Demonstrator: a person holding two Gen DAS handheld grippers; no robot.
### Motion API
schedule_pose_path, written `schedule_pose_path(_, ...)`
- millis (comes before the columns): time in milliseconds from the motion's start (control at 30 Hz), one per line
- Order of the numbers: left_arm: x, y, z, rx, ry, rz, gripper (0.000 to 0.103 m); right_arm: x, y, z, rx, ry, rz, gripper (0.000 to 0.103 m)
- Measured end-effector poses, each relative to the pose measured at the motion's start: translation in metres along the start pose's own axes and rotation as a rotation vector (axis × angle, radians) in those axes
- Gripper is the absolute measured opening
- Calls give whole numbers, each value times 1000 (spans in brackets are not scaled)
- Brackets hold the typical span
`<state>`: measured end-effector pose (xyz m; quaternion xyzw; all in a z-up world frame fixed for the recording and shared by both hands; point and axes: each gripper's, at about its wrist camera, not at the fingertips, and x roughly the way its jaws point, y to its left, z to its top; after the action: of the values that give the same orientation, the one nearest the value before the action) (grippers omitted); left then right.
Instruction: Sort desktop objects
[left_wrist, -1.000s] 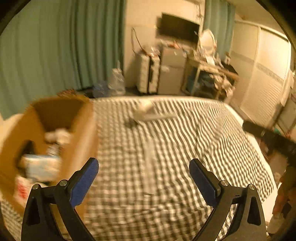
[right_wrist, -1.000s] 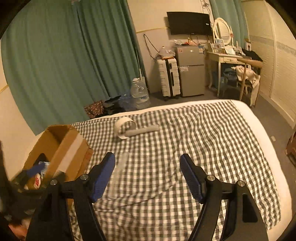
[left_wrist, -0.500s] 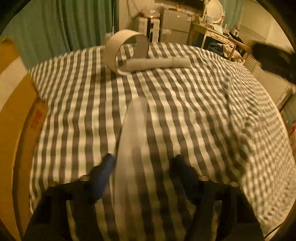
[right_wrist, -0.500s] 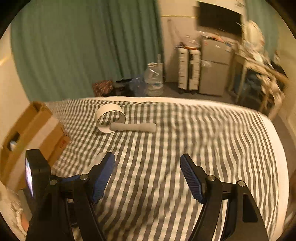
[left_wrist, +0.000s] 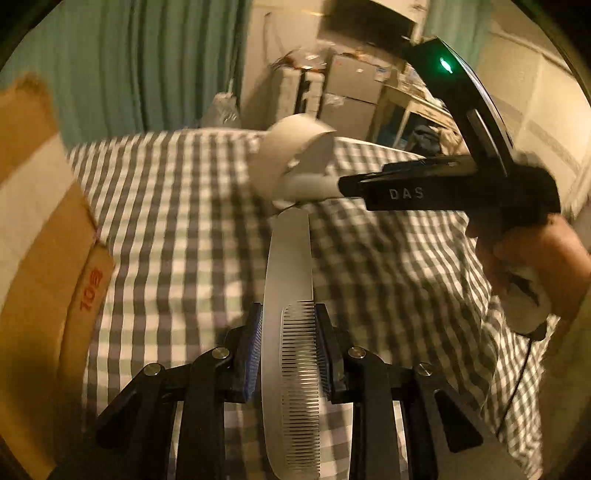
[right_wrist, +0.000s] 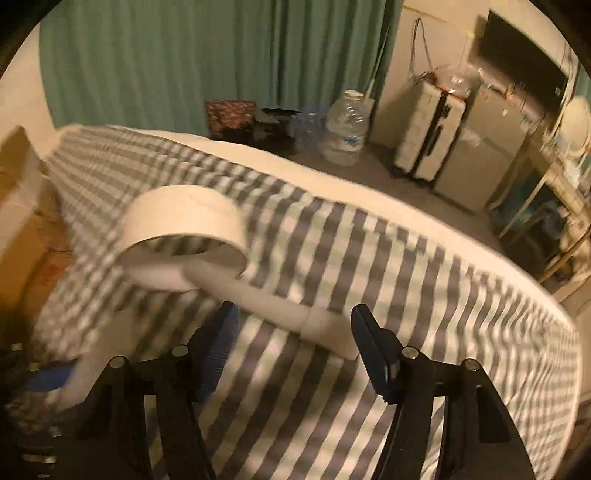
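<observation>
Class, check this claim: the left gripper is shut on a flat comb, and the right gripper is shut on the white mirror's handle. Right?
Not quite. The right gripper is open, straddling the white hand mirror handle, as the right wrist view shows. The left gripper is shut on the flat comb.

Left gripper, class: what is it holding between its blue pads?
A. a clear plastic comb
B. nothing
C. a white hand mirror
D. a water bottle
A: the left gripper is shut on the clear plastic comb, whose fine teeth show between the blue pads.
</observation>
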<state>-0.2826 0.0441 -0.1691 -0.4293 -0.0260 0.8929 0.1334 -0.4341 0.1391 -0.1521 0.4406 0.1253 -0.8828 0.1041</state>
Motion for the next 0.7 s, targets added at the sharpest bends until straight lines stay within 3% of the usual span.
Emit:
schedule_pose_path(233,3,27,2,-73,52,0,26,19,16,-2,-150,68,-77,71)
schedule_pose_path(400,5,25,3,-69,57,4,27,24,14,1,-159,141,-25,70)
schedule_pose_path(567,3,27,1,-76,41,-6,27,3,12,-20,-182,123,-53,43)
schedule_pose_path(633,1,27,-1,-71,24,-4,27,-15,10,-32,-149,97,-71,16)
schedule_pose_path(700,1,26,-3,-71,12,-2,27,-33,8,-45,-54,70,-18,0)
